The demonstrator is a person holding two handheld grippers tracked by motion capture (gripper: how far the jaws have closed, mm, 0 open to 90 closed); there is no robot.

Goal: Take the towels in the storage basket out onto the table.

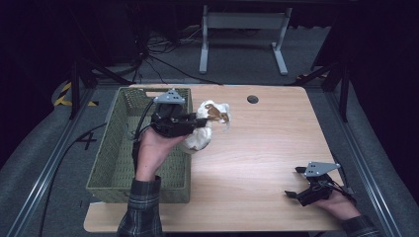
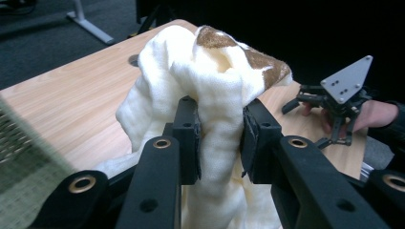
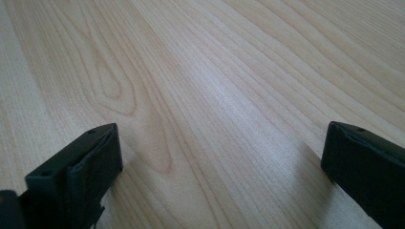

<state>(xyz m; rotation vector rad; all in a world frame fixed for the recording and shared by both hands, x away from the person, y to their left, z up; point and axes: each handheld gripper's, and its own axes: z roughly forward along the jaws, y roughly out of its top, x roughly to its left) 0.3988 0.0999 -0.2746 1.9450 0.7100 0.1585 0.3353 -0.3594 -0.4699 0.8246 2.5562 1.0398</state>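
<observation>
High view: your left gripper (image 1: 200,123) sits over the right rim of the basket (image 1: 114,173), pointing right across the table (image 1: 257,148).
Cloth: a cream cloth (image 1: 205,129) with a brown patch is bunched in that gripper, just right of the basket at the far left part of the table; its lower folds hang toward the wood, and you cannot tell whether they touch it.
Basket: green woven, on the left side of the table, its near left corner over the table edge.
Right gripper, high view: your right gripper (image 1: 294,183) rests at the near right corner, well apart from the cloth, jaws spread with nothing between them.
Hole: a dark round grommet (image 1: 252,99) lies far of the cloth, near the far edge.

Left gripper view: your two black pads (image 2: 187,138) are clamped on a thick fold of the cream cloth (image 2: 210,81); the cloth rises above them with brown patches at its top and hangs below them too.
Background: the table (image 2: 71,105) runs behind, and your right gripper (image 2: 329,119) shows far off at the right in your hand.

Right gripper view: your jaws stand wide apart, one at each lower corner, released, with bare wood grain of the table (image 3: 215,95) between.
</observation>
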